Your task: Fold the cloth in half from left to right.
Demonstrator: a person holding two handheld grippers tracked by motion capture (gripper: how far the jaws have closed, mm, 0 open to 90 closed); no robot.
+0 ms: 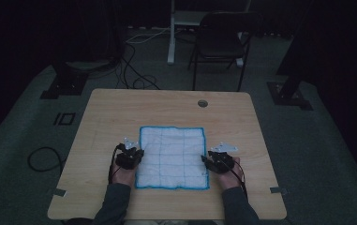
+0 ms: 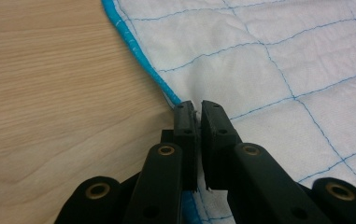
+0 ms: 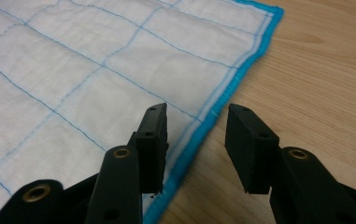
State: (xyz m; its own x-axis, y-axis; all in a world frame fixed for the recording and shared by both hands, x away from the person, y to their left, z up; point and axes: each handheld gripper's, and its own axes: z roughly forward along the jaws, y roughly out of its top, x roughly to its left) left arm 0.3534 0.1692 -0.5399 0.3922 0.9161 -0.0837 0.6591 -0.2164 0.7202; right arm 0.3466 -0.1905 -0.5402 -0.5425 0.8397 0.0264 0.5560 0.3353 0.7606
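**Quilted cloth pinched at its left hem, right gripper spread over the other hem**

The white quilted cloth (image 1: 172, 157) with thin blue stitched grid lines and a bright blue bound hem lies flat and nearly square on the light wood-grain counter (image 1: 110, 112), in the middle of its width and nearer the near edge than the far one. The fabric looks soft and slightly puckered between the stitch lines; the counter is smooth laminate with rounded corners and a small round grommet hole (image 1: 203, 103) near the far edge.

The left gripper (image 2: 195, 109), black with brass-coloured rivets, is clamped on the cloth at its left hem: a sliver of white fabric is squeezed between its flat blocky pads.

The right gripper (image 3: 195, 122) is spread wide and holds nothing. It hovers at the cloth's right hem, one pad above the white fabric, the other above bare wood, with the blue binding running between them.
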